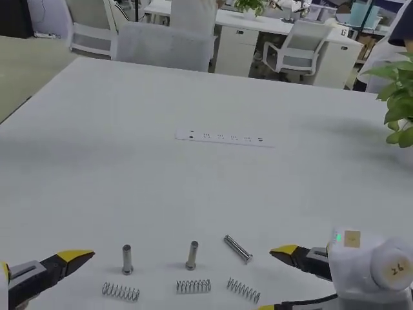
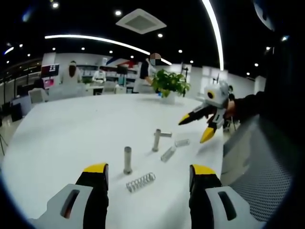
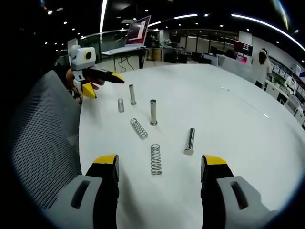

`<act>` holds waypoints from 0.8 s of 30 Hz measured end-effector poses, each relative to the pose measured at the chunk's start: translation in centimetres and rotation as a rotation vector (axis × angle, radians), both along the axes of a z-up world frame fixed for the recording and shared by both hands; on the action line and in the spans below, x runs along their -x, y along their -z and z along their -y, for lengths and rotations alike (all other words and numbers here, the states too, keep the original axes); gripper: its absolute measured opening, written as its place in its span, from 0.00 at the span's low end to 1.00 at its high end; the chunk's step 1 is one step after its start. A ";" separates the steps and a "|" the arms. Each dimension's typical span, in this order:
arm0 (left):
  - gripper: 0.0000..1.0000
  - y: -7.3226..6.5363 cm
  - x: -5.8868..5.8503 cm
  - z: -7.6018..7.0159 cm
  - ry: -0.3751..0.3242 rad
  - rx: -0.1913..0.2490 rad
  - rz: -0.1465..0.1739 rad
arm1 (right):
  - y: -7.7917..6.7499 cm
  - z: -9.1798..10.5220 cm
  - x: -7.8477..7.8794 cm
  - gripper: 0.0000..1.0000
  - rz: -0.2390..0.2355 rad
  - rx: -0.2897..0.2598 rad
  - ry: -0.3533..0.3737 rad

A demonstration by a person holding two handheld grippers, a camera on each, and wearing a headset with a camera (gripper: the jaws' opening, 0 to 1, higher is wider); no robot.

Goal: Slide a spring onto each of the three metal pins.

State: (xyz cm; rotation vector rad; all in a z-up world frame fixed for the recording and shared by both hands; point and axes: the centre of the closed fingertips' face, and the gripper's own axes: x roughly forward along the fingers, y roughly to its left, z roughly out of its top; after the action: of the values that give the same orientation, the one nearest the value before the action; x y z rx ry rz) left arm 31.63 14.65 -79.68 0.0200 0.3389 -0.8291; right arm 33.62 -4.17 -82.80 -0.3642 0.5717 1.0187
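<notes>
Left gripper and right gripper lowest and closest, flanking the middle pin, both with jaws wide apart and holding nothing. Left pin upright like the middle pin; right pin tipped over, lying just right of it. Three springs loose in a row just nearer than the middle pin, one before each pin, touching none. Probably light, thin wire, easily squashed and apt to roll or flick away; best pinched gently across the coils near one end, leaving the bore open. Pins likely stiff, smooth and slippery; the fallen one wanting a hold near its flanged end. Smooth white table, with a power strip well beyond the middle pin. Further off, office chairs, desks and a plant.
</notes>
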 end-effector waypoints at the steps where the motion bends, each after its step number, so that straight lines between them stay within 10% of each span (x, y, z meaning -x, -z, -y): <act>1: 0.65 0.1 0.0 0.0 0.000 -0.001 -0.001 | 0.0 0.0 0.0 0.69 -0.001 0.001 0.000; 24: 0.64 0.4 0.3 0.1 0.007 -0.001 -0.008 | 0.1 0.0 0.1 0.68 -0.009 -0.005 0.002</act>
State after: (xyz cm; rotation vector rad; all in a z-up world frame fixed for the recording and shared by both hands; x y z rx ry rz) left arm 31.34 14.51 -80.04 0.0188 0.3469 -0.8363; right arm 33.55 -4.14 -82.93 -0.3550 0.5779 1.0199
